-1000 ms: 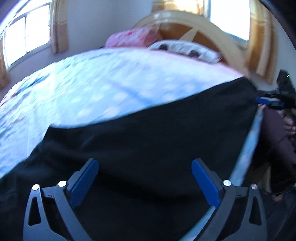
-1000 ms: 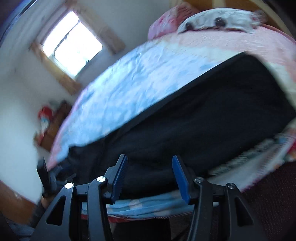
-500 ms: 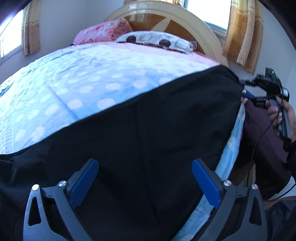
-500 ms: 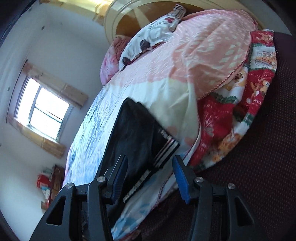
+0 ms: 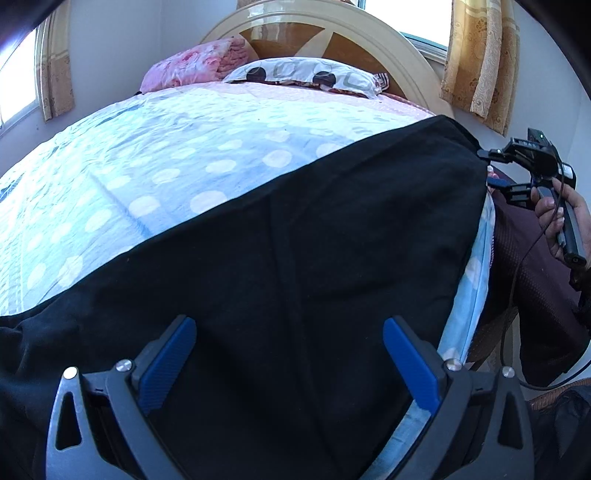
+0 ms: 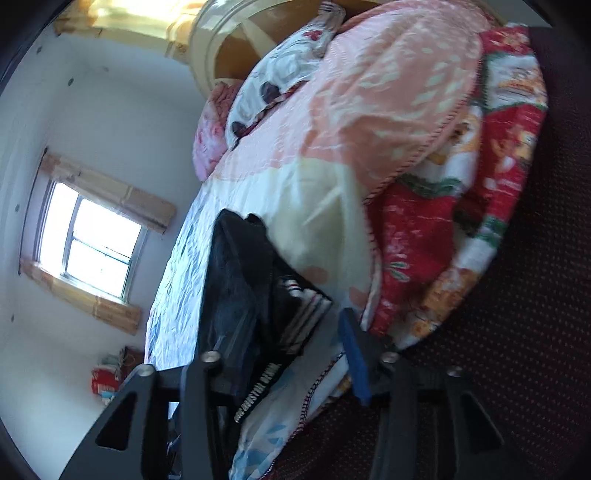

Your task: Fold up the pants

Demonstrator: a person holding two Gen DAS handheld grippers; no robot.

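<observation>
Black pants (image 5: 295, 258) lie spread along the near side of the bed. My left gripper (image 5: 290, 354) is open and hovers just above the cloth, holding nothing. In the right wrist view the pants' end (image 6: 243, 280), with white stripes and lettering, sits at the bed edge. My right gripper (image 6: 291, 354) is open around that end: the left finger is hidden under the cloth, the blue right pad (image 6: 354, 358) shows beside it. The right gripper also shows in the left wrist view (image 5: 495, 173) at the pants' far right corner.
The bed has a blue dotted sheet (image 5: 147, 166), a patterned pillow (image 5: 303, 75), a pink quilt (image 5: 199, 68) and a round wooden headboard (image 5: 332, 33). A red patterned blanket (image 6: 461, 221) hangs at the bed edge. Windows with curtains flank the bed.
The right gripper swung from facing the long side of the pants to their striped end, and now straddles that edge. The left gripper shifted slightly over the cloth and stayed open.
</observation>
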